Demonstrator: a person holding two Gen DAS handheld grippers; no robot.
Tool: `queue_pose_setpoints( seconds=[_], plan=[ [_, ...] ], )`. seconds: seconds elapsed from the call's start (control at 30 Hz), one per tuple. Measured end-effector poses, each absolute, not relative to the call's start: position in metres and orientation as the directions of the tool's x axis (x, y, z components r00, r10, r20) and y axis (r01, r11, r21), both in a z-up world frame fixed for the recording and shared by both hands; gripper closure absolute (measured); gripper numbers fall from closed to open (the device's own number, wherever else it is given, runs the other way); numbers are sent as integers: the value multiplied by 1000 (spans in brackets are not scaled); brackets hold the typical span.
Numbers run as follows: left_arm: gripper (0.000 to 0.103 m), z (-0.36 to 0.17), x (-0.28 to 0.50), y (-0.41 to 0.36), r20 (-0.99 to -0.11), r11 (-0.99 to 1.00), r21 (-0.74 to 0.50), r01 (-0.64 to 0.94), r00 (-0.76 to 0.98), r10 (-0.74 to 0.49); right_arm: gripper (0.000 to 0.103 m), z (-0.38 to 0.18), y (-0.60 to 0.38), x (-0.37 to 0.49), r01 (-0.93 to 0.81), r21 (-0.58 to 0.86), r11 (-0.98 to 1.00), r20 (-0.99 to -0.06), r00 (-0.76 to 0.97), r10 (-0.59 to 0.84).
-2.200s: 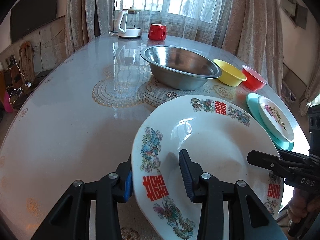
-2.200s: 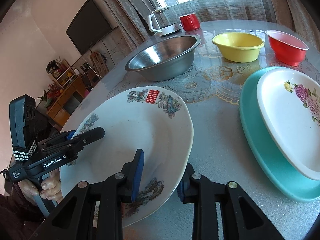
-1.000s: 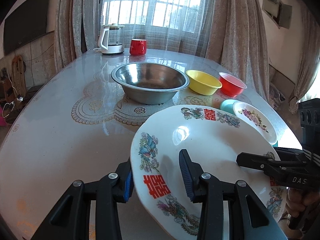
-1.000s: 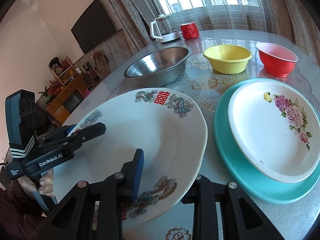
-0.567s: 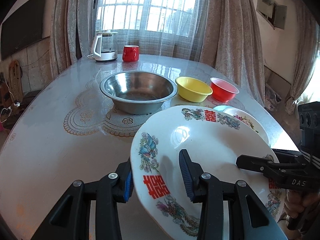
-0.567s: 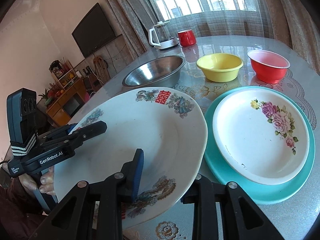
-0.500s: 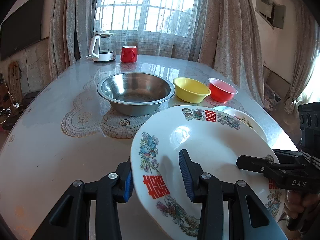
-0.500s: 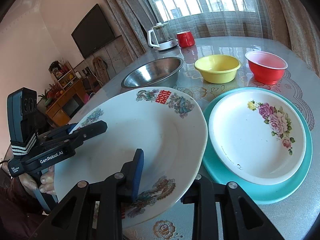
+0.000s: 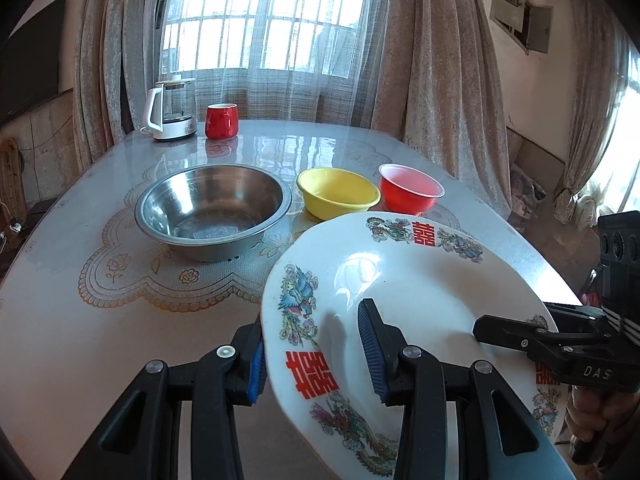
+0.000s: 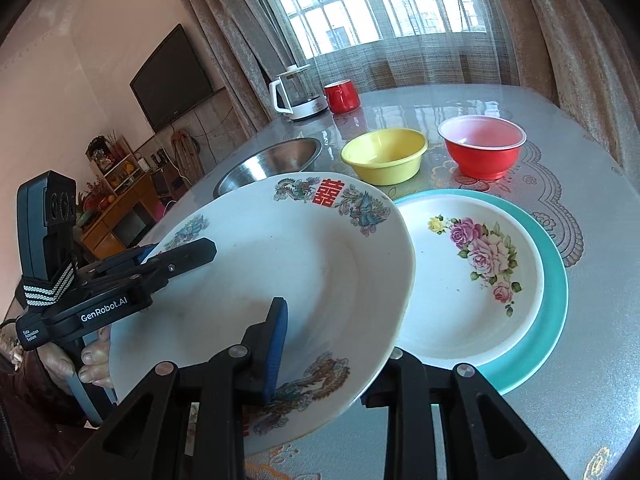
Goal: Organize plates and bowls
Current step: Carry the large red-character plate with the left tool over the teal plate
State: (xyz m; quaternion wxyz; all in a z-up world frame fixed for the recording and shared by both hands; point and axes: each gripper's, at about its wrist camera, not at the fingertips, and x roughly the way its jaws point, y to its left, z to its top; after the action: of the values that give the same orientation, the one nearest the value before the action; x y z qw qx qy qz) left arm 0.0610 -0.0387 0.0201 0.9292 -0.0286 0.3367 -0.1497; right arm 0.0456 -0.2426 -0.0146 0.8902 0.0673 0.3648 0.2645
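A large white plate [image 9: 408,292] with red characters and dragon patterns hangs tilted above the table, held from both sides. My left gripper [image 9: 312,344] is shut on its near-left rim, one blue pad inside and one under the edge. My right gripper [image 10: 332,360] is shut on the opposite rim. Each gripper shows in the other's view: the right gripper [image 9: 504,330], the left gripper [image 10: 188,252]. The large plate [image 10: 288,264] overlaps the left edge of a rose-patterned plate [image 10: 472,280], which lies on a teal plate [image 10: 556,280].
A steel bowl [image 9: 212,208], a yellow bowl [image 9: 338,194] and a red bowl [image 9: 410,190] stand in a row on the lace-patterned table [image 9: 80,320]. A kettle [image 9: 172,110] and a red mug [image 9: 221,120] stand at the far edge by the window.
Both grippers have carried the large plate up and to the right. Its edge now overlaps the rose plate, which the left wrist view no longer shows.
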Motion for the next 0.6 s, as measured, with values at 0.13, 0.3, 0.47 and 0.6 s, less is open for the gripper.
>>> queue_pose_setpoints(
  seconds=[0.13, 0.3, 0.47, 0.6],
  plan=[
    [62, 25, 71, -57, -614, 949, -153, 277, 726, -311, 74, -11, -260, 47, -407, 307, 860, -610, 609, 506],
    [62, 25, 87, -84, -616, 940, -152, 305, 715, -331, 74, -7, -285, 52, -378, 293, 878, -609, 634, 476],
    [62, 13, 108, -111, -641, 938, -153, 312, 691, -334, 74, -12, -308, 64, -343, 279, 897, -632, 638, 440],
    [62, 3, 121, -124, -666, 939, -153, 308, 669, -328, 74, -20, -319, 74, -325, 272, 906, -650, 632, 422]
  ],
)
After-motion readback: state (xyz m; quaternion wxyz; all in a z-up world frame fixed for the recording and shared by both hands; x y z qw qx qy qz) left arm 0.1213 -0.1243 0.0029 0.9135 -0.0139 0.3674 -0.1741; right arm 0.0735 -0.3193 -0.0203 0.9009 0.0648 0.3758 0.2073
